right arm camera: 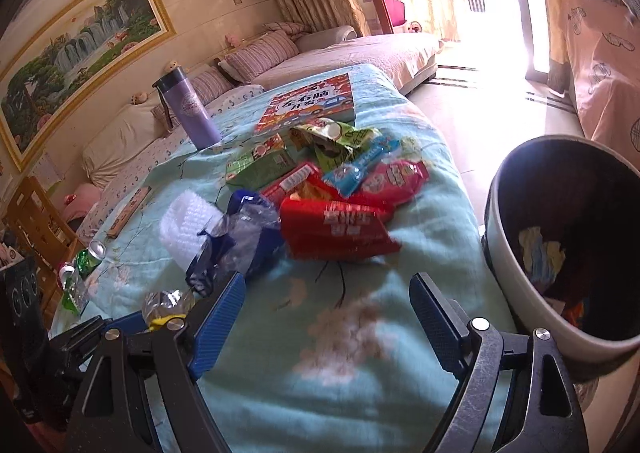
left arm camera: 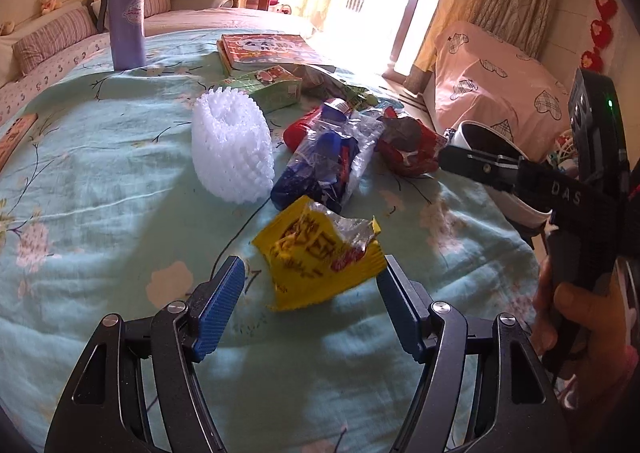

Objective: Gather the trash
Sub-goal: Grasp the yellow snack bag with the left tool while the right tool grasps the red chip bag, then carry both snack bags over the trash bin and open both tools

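A crumpled yellow snack wrapper (left arm camera: 316, 253) lies on the light green floral tablecloth (left arm camera: 100, 181). My left gripper (left arm camera: 308, 279) is open around its near end; the right pad is close to the wrapper's corner and the left pad stands clear. My right gripper (right arm camera: 328, 293) is open over bare cloth with nothing between its pads. Just beyond it lies a red wrapper (right arm camera: 336, 229) and a blue and clear plastic bag (right arm camera: 240, 241). A white trash bin (right arm camera: 516, 293) with several scraps inside stands right of the table.
Behind the wrappers are a white foam net sleeve (left arm camera: 232, 149), a green carton (right arm camera: 260, 167), several more packets, a picture book (right arm camera: 312, 103) and a purple tumbler (right arm camera: 192, 113). A green can (right arm camera: 90, 257) stands at the left edge. A hand (left arm camera: 576, 317) holds the right gripper's handle.
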### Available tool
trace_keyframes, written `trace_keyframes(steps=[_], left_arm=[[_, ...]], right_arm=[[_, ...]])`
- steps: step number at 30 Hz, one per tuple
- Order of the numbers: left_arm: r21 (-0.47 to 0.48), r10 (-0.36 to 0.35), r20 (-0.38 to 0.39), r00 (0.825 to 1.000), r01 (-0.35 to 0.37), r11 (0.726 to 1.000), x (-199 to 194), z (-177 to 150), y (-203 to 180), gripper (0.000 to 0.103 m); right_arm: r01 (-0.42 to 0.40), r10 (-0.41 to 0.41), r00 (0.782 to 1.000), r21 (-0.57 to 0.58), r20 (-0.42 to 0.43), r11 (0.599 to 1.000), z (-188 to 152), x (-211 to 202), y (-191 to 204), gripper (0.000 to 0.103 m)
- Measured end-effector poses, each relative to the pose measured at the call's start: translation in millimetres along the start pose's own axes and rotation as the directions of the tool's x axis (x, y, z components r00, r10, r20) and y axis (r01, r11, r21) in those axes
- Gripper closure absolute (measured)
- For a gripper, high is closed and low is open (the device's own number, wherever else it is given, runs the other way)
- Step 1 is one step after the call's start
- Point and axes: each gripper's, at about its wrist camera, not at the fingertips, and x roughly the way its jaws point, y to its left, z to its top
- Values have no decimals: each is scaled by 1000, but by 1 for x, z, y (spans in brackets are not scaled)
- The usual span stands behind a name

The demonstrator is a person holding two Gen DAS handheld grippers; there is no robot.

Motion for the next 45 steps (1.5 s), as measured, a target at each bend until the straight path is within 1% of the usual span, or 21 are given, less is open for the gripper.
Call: trace_keyframes(steps=[2,4,5,7,10,13,18,23,28,33,45], left_arm=[[1,-3,0,1000,3,1000,3,2,0,37],[8,-14,-10,1000,14,1000,7,4,0,58],[9,-22,-17,1000,22,1000,9,4,0,61],[11,-28,-16,999,29,1000,10,5,0,63],[5,-39,-10,999,39,999,6,6,1,65],[-11,-63,-6,998,63,998,1,5,-2,65],[4,-96,15,995,96,995,-11,6,-17,65],[25,-120,21,993,119,993,-15,8,-35,65],[49,-142,17,990,141,989,-14,9,-53,65],[74,-172,15,985,170,983,-12,12,-75,65],[142,-214,15,977,210,967,-4,29,-123,65]], right_arm=[[-2,2,1000,-9,-3,1000,8,9,-1,17],[1,-2,1000,-14,-11,1000,14,18,-3,17],[2,-2,1000,-16,-14,1000,17,22,-3,17],[1,-1,1000,-24,-18,1000,19,29,-4,19],[22,-23,999,-32,-30,999,18,32,-6,50],[25,-26,999,-35,-28,999,12,26,-7,53],[11,-11,1000,-15,-11,1000,2,3,-10,53],[16,-16,999,23,29,1000,-7,-31,-21,53],[43,-47,997,62,65,997,-17,-65,-37,53],[76,-84,993,101,82,992,-25,-89,-57,53],[134,-157,980,179,121,975,-33,-124,-102,53]])
